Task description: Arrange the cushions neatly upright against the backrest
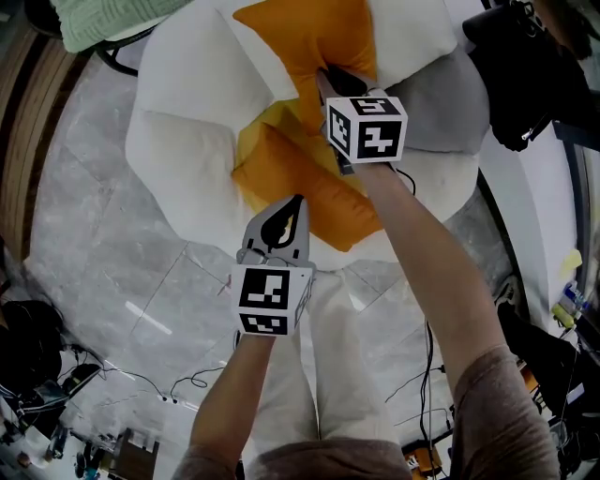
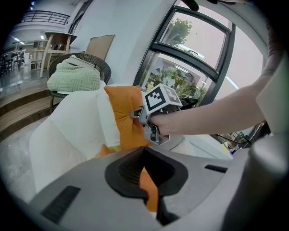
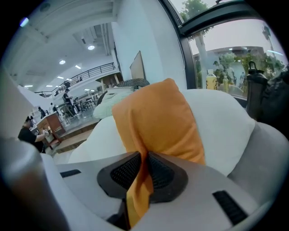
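Observation:
One orange cushion stands upright against the white backrest of the armchair. My right gripper is shut on its lower edge; in the right gripper view the orange fabric runs down between the pads of my right gripper. A second orange cushion lies flat on the seat in front. My left gripper is at its near edge, and in the left gripper view orange cloth sits pinched between the jaws of my left gripper. That view also shows the right gripper at the upright cushion.
White padded arms flank the seat, and a grey cushion lies at its right. A black bag stands to the right, a green throw on a wicker chair at the back left. Cables trail over the marble floor.

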`<state>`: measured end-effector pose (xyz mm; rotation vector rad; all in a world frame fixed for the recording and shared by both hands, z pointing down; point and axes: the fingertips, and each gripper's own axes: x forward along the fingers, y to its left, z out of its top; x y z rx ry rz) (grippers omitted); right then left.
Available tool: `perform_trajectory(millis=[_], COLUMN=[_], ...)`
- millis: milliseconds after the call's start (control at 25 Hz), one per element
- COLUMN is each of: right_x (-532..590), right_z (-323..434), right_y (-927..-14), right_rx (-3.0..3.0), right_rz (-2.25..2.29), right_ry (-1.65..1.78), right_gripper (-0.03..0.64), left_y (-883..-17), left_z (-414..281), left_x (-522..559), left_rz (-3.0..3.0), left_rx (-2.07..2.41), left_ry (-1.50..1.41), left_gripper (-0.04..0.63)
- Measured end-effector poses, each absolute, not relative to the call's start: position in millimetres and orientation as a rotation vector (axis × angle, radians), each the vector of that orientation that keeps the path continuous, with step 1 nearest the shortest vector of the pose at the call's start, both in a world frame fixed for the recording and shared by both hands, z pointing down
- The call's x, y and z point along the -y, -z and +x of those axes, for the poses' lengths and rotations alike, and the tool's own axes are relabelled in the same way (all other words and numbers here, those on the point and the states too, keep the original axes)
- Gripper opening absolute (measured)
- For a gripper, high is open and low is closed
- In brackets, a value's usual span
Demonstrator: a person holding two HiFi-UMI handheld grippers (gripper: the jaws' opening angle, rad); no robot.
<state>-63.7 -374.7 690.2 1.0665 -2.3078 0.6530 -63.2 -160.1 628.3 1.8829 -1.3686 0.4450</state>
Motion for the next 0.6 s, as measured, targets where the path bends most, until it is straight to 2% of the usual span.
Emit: perform_trajectory(millis=[360,600], right_x=[366.5,363.1], right_z=[-68.9,-68.6], right_y=[-693.4,-696.4], right_rx=[2.347,2.331], right_rz=[1.144,1.097], right_ry=[-1.137,-0.960], right_gripper=[0.031,0.028], left_y=[-626.6,-629.3], left_z=[-62.0,-64.9], left_x=[155.6,153.1], left_rz=[1.879,1.870], left_rx=[1.368,1.375], left_ry=[-0.440,-0.439], left_gripper=[0.005,0.005])
